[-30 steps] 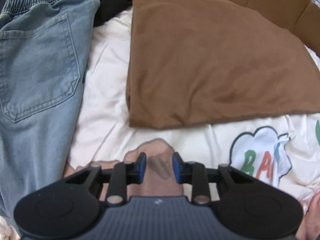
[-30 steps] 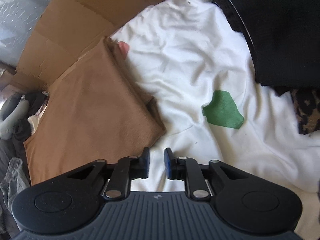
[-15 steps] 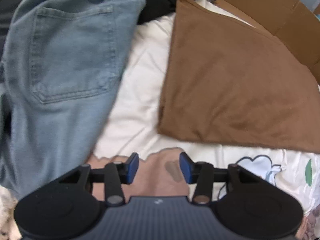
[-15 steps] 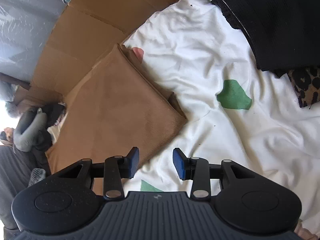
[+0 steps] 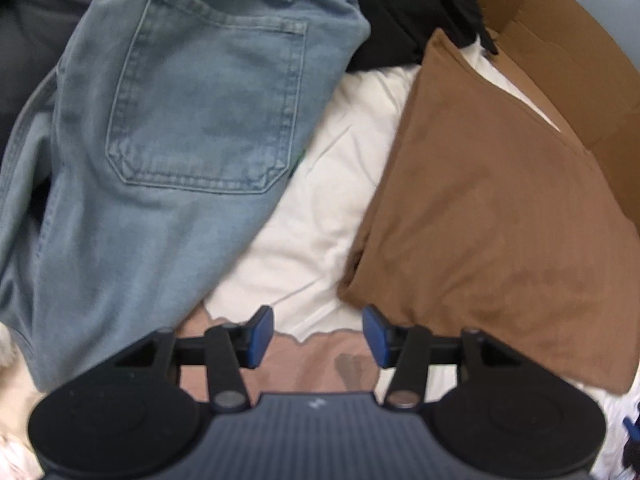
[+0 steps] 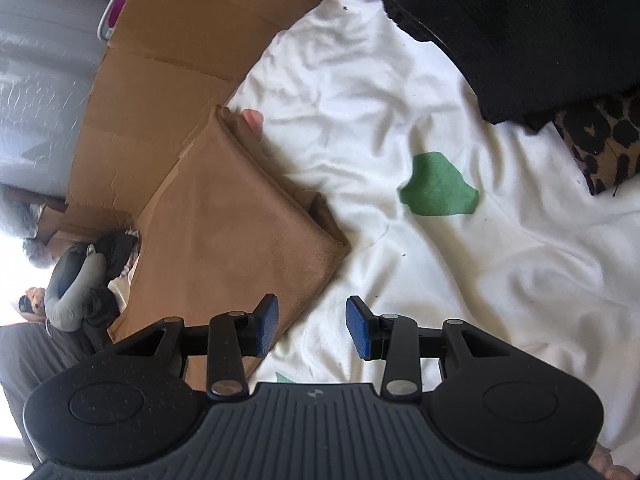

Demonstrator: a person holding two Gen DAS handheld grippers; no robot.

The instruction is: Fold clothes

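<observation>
A folded brown garment (image 5: 492, 216) lies flat on a white printed sheet (image 5: 320, 208). Light blue jeans (image 5: 168, 140) lie to its left, back pocket up. My left gripper (image 5: 318, 338) hovers over the sheet just below the brown garment's near corner; its jaws are opening and nothing is between them. In the right wrist view the brown garment (image 6: 240, 232) lies on the left, and my right gripper (image 6: 312, 326) hangs open and empty over its near edge where it meets the white sheet (image 6: 400, 120).
Flattened cardboard (image 6: 160, 64) lies beyond the brown garment. Black clothing (image 6: 520, 20) and a leopard-print piece (image 6: 600, 140) sit at the upper right. A grey item (image 6: 72, 284) lies at the left. More black fabric (image 5: 408, 12) lies above the jeans.
Both grippers have spread their jaws wider. The left view has rolled and shifted, so the jeans fill more of it. In the right view the brown garment has slid up and to the right.
</observation>
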